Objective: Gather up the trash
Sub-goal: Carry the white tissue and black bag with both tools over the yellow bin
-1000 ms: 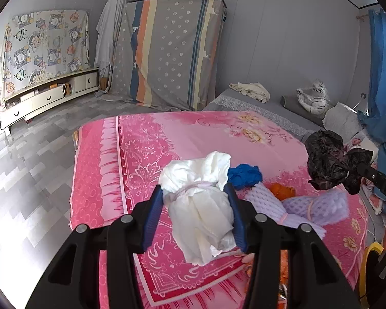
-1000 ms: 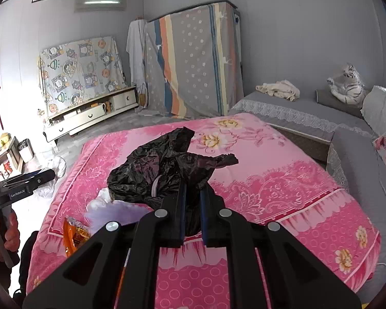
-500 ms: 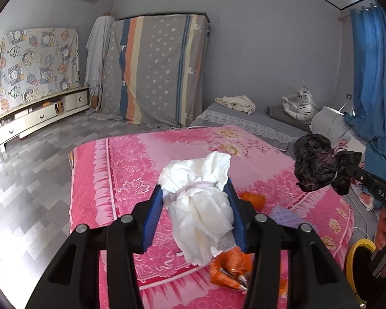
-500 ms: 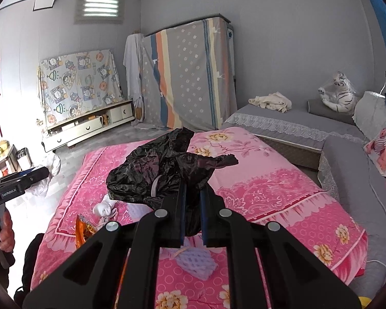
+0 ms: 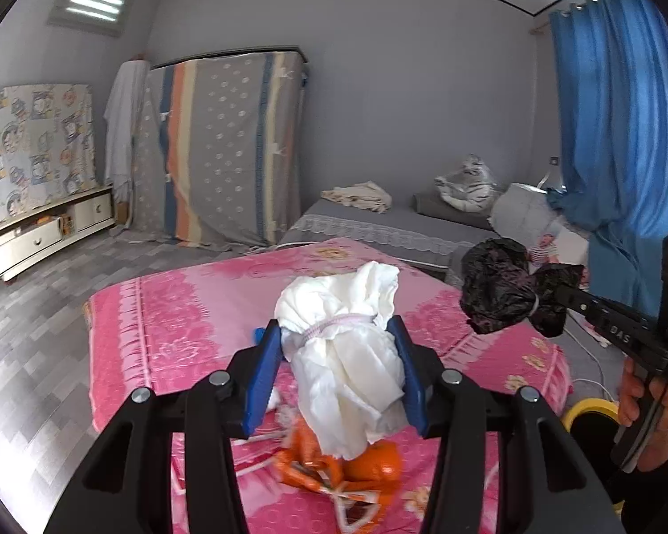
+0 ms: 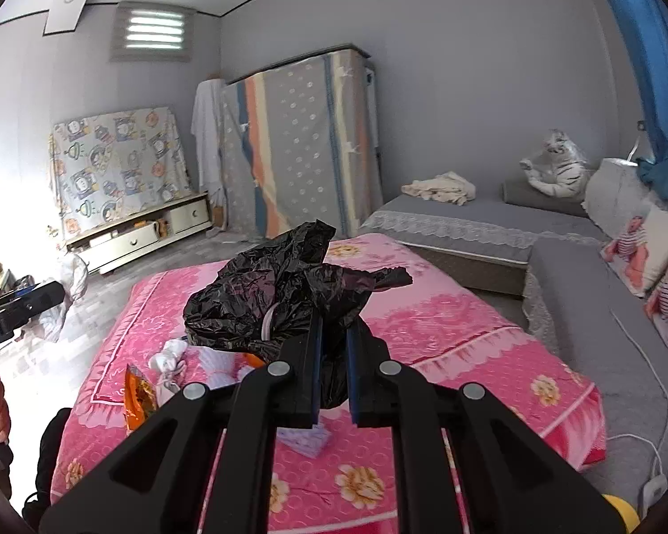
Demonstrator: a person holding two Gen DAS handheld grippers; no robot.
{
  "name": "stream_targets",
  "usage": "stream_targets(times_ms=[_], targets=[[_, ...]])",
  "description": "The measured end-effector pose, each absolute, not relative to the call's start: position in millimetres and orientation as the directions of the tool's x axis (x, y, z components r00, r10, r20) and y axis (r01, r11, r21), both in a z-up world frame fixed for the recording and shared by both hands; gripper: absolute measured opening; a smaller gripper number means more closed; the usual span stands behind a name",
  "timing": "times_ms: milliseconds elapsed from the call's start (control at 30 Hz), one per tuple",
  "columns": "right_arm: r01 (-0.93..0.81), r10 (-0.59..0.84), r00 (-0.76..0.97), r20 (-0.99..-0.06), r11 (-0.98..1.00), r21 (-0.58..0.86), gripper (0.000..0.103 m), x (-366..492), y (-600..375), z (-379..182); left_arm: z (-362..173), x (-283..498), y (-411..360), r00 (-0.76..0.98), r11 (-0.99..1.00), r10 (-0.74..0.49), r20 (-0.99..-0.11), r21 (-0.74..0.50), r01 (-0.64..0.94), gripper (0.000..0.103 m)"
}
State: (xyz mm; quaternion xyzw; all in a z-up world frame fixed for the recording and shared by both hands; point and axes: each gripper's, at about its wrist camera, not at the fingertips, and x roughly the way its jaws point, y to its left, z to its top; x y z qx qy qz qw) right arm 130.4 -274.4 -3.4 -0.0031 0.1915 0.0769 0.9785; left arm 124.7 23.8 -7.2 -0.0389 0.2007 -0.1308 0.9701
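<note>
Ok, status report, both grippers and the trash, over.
Left gripper shut on white bag, lifted. Right gripper shut on black bag, lifted. Orange wrapper and purple foam net left on pink bed. Nothing in the way.

Left claw (image 5: 338, 378) raised, clamped on load; right claw (image 6: 332, 369) pinched nearly shut, apparently gripping.

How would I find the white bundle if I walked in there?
Look for the pink flowered bed cover. Above its near end, the left gripper is shut on the white bundle, its blue pads squeezing both sides. It is the only white crumpled bag tied with a pale band; the black bag beside it is dark and sits in the right gripper.
</note>
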Motion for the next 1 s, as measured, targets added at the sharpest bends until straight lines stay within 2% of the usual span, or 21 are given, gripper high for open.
stream_targets(times_ms=[667, 1000], targets=[[0.068, -0.049, 0.938, -0.343, 0.997, 0.044, 0.008, 54, -355, 0, 3, 91, -84, 0.779, 0.841, -0.534, -0.328, -0.112, 0.529, 0.046], [0.209, -0.171, 0.922, -0.348, 0.975, 0.074, 0.008, 24, -398, -3, 7, 71, -137, 0.708, 0.763, -0.628, -0.323, -0.074, 0.642, 0.046]])
